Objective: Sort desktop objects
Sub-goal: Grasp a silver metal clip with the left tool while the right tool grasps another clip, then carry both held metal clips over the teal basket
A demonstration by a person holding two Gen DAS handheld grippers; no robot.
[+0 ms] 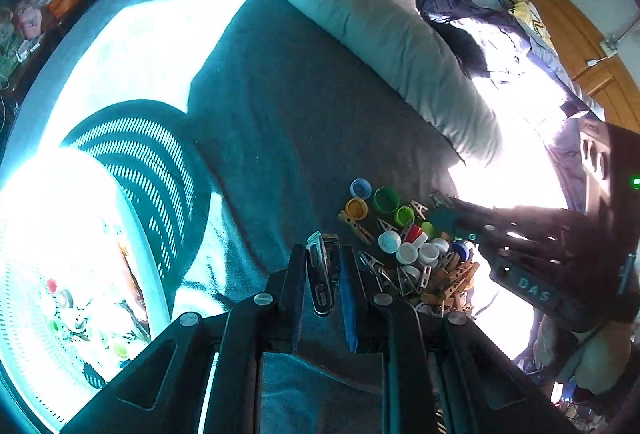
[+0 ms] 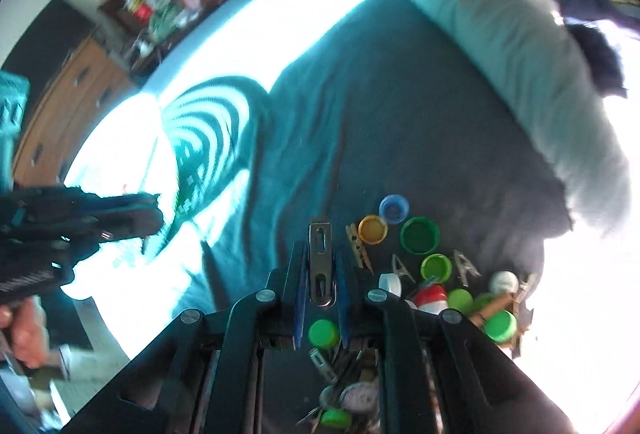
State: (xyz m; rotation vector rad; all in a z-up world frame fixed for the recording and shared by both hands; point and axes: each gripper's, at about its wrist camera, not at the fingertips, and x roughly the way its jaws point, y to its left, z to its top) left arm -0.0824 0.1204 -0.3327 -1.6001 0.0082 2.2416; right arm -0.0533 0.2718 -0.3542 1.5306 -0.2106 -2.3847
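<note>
Holding a metal clip [image 1: 322,276] tight, the fingers of the left gripper [image 1: 320,274] sit closed on it above the dark bed cover [image 1: 280,114]. The clip stands up between the two blue pads. The right gripper [image 2: 322,266] does the same thing: its fingers are shut on another metal clip [image 2: 321,262], which points straight out ahead.

On the bed, just to the right of both grippers, lies a pile of small things. It has a blue cap [image 2: 394,209], a yellow cap [image 2: 373,229], a big green cap [image 2: 420,235], a small green cap [image 2: 436,268], white caps [image 1: 406,254] and wooden pegs [image 1: 452,276]. A few more metal clips lie mixed in.

A white round basket [image 1: 152,274] sits on the bed at the left, in bright sun. It seems to hold caps and other bits, but the glare makes them hard to tell apart. A white pillow [image 1: 360,14] lies along the far side of the bed.
</note>
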